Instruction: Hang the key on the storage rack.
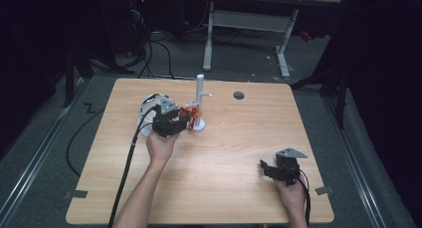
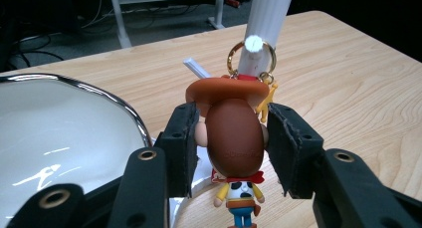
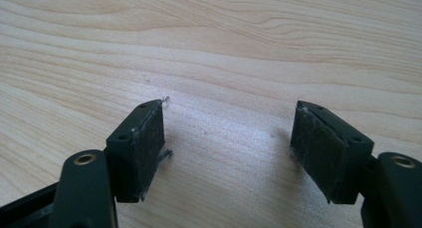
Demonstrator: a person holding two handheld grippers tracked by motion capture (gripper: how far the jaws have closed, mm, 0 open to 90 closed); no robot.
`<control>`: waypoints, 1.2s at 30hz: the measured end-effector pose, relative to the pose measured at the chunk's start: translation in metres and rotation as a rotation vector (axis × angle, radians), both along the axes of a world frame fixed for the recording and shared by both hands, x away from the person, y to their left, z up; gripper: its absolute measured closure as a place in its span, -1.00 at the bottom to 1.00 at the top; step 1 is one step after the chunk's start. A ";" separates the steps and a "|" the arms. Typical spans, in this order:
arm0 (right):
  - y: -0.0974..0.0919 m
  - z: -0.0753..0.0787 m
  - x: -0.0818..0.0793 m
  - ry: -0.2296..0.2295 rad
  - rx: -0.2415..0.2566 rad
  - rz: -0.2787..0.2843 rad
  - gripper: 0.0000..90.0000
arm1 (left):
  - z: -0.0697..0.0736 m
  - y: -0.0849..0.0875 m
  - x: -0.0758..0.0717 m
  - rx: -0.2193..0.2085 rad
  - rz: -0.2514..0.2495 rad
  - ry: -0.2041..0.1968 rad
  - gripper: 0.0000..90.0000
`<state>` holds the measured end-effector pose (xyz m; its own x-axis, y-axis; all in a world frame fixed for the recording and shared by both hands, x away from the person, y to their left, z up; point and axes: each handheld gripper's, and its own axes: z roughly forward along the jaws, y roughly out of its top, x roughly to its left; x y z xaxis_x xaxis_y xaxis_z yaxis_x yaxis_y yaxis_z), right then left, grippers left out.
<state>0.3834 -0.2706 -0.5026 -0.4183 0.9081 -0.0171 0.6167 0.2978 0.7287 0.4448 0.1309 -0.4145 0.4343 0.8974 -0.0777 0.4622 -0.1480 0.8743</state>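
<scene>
Left gripper view: my left gripper (image 2: 231, 143) clamped on brown-haired cowboy figurine keychain (image 2: 234, 138), its face hidden, gold ring (image 2: 251, 56) hooked over peg of white plastic post stand (image 2: 263, 24). Shiny white bowl (image 2: 59, 133) alongside, contents unclear. My right gripper (image 3: 229, 148) spread apart above bare wooden table (image 1: 234, 138), near front edge.

Probably a lab: dark curtains (image 1: 383, 63), floor cables (image 1: 149, 54).

Table (image 1: 224, 188) mid-frame. Bowl (image 1: 148, 104) upper left on table, stand (image 1: 200, 101) just right of it. Figure keychain (image 2: 235, 138) hangs on stand peg, between bowl and stand. Hole (image 1: 239, 95) upper centre-right.
</scene>
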 end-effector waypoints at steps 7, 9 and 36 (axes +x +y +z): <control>0.000 0.000 0.000 0.000 0.000 0.000 -0.34 | -0.005 -0.003 0.003 0.012 0.000 0.014 0.25; 0.000 0.000 0.000 0.000 0.000 0.000 -0.34 | -0.007 -0.004 0.003 0.019 0.001 0.016 0.25; 0.000 0.000 0.000 0.001 0.000 -0.002 -0.34 | -0.029 -0.015 0.012 0.042 0.006 0.064 0.25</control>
<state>0.3834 -0.2708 -0.5026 -0.4169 0.9088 -0.0166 0.6178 0.2967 0.7282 0.4571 0.1161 -0.4432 0.4239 0.9032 -0.0674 0.5178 -0.1806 0.8362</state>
